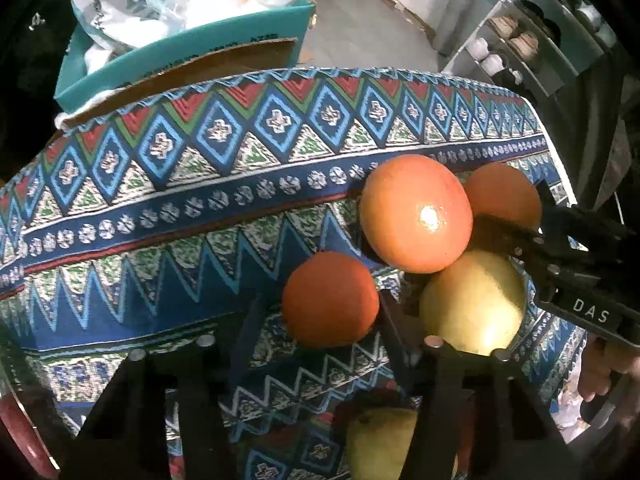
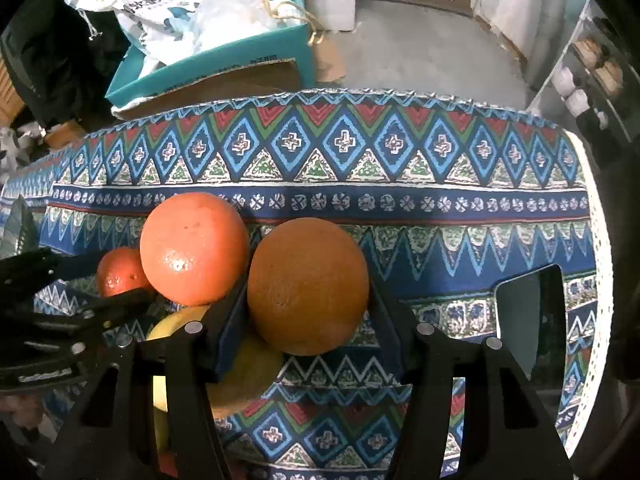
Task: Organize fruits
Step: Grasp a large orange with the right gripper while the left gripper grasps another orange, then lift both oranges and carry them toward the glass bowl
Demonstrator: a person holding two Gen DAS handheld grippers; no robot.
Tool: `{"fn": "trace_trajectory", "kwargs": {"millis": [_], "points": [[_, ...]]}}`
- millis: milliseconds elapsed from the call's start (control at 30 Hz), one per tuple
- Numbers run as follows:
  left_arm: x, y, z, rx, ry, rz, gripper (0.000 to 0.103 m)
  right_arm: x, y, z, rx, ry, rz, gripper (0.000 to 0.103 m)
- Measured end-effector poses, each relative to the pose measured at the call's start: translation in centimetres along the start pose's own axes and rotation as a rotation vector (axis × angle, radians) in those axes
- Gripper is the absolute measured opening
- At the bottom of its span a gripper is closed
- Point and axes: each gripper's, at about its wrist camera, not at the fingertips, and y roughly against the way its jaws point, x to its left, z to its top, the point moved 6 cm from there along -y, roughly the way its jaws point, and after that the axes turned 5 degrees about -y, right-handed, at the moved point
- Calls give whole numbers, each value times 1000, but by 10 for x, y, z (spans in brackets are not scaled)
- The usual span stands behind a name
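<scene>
Fruit sorting on a patterned tablecloth [image 2: 400, 208], at an early stage by appearance. The right gripper [image 2: 308, 308] has its fingers closed against both sides of an orange [image 2: 308, 286]. The left gripper [image 1: 320, 320] stands open around a small orange [image 1: 330, 300], not visibly clamping it. A grapefruit [image 1: 416, 214] and a yellow apple [image 1: 474, 304] lie clustered touching one another. No bowl or tray is visible; grouping appears largely undone.

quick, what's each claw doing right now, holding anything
Left claw: fingers either side of the small orange; grip cannot be told.
Right claw: closed on the big orange.
</scene>
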Motion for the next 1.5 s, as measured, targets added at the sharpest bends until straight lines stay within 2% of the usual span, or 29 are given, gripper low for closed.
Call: {"fn": "trace_trajectory", "kwargs": {"millis": [33,333,667,1200,1500], "points": [[-1,0,0,-5,-1,-10,46,0,2,0,-6,0,-2,58],[-5,11,0,-41,-11,37,45,2,20,-3,-58,10,-15,58],[0,67,7,-154,-19,74,45,6,48,-1,-131,18,-33,57],[-16,154,3,-320,-19,67,45,33,126,1,-307,41,11,57],[-17,191,-11,-375,-27,87,45,47,167,1,-385,54,47,57]]}}
